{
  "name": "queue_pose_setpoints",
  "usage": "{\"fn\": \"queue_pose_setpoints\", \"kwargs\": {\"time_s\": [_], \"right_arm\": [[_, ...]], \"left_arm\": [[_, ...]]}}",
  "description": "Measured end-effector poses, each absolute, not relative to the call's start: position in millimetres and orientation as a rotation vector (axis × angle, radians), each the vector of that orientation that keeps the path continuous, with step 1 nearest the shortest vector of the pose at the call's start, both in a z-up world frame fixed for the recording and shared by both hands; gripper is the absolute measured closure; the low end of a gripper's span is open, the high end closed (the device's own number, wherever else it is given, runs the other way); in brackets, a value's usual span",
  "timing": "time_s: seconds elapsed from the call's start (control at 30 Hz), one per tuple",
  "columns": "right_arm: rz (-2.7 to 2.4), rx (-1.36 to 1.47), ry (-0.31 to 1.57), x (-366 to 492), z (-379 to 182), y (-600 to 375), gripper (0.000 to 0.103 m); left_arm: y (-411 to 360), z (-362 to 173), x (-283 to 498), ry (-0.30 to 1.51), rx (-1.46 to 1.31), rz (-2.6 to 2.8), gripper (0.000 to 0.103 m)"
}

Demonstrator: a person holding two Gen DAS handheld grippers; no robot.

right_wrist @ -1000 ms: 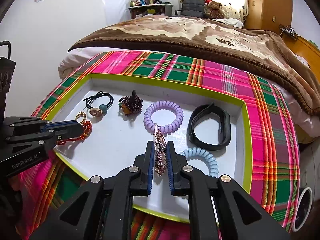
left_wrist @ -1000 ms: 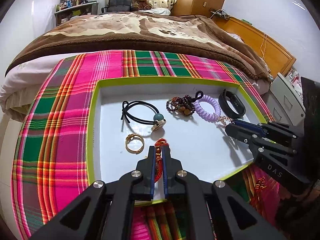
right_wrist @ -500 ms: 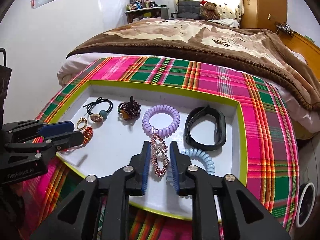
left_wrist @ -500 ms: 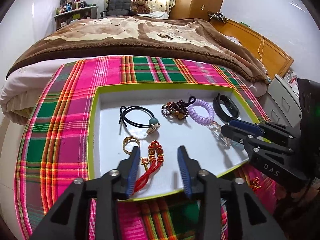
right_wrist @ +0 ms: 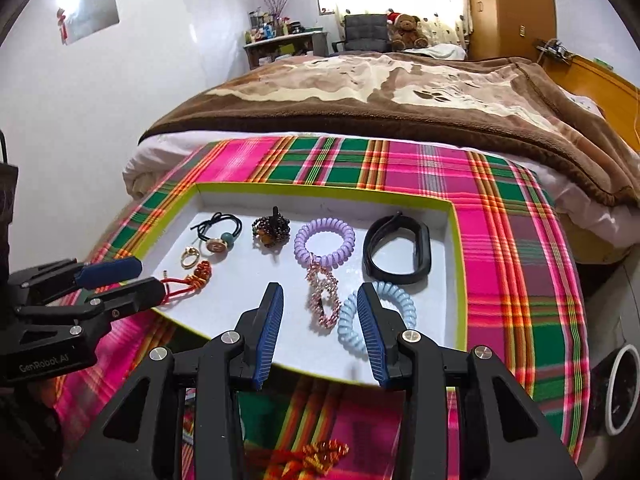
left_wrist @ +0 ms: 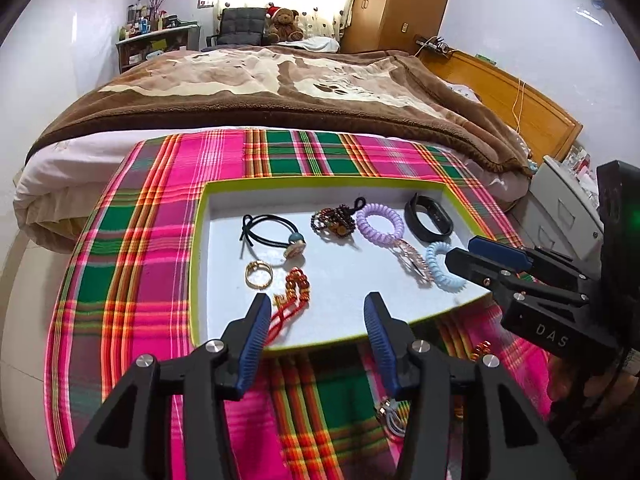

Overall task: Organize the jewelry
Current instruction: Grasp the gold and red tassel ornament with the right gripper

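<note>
A white tray with a lime-green rim (left_wrist: 320, 182) lies on a plaid cloth. It holds a black hair tie (left_wrist: 272, 230), a gold ring (left_wrist: 259, 276), a red knotted cord (left_wrist: 296, 288), a dark bead bracelet (left_wrist: 334, 222), a purple coil tie (left_wrist: 380, 224), a black wristband (left_wrist: 428, 220), a pink crystal chain (right_wrist: 322, 296) and a blue coil tie (right_wrist: 376, 312). My left gripper (left_wrist: 316, 308) hangs over the tray's near edge, jaws opening and empty, with the red cord beside its left finger. My right gripper (right_wrist: 320, 296) is opening too, above the pink chain and not touching it.
Loose pieces lie on the plaid cloth (left_wrist: 132, 240) in front of the tray: a red and gold cord (right_wrist: 320, 454) and a silvery item (left_wrist: 390, 412). A bed with a brown blanket (left_wrist: 280, 88) stretches behind. White drawers (left_wrist: 560, 208) stand to the right.
Both grippers went from shut to open. The left let the red cord go and the right let the pink chain go, both into the tray. Both pulled back and rose.
</note>
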State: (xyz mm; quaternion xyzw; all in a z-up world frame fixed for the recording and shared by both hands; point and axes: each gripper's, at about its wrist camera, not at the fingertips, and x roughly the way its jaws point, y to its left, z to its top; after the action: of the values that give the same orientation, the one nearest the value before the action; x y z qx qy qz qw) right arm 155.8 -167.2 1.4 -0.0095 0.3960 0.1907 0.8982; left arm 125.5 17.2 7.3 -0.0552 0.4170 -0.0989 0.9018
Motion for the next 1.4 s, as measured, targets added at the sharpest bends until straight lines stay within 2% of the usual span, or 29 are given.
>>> {"fn": "queue_pose_setpoints", "kwargs": {"time_s": [0.47,0.83,1.4], "right_arm": [[0.364,0.041,0.79,107,8,-196,0.063],[0.285,0.119,0.885,83,-16,-221,0.059],[0.267,0.104,0.957,91,-40,-178,0.059]], "left_arm": [[21,12,87,0.83,-0.15,-0.196,0.052],[30,4,66,0.832,-0.216,-0.21,0.052],[36,-5,54,0.85,-0.222,-0.223,0.052]]}}
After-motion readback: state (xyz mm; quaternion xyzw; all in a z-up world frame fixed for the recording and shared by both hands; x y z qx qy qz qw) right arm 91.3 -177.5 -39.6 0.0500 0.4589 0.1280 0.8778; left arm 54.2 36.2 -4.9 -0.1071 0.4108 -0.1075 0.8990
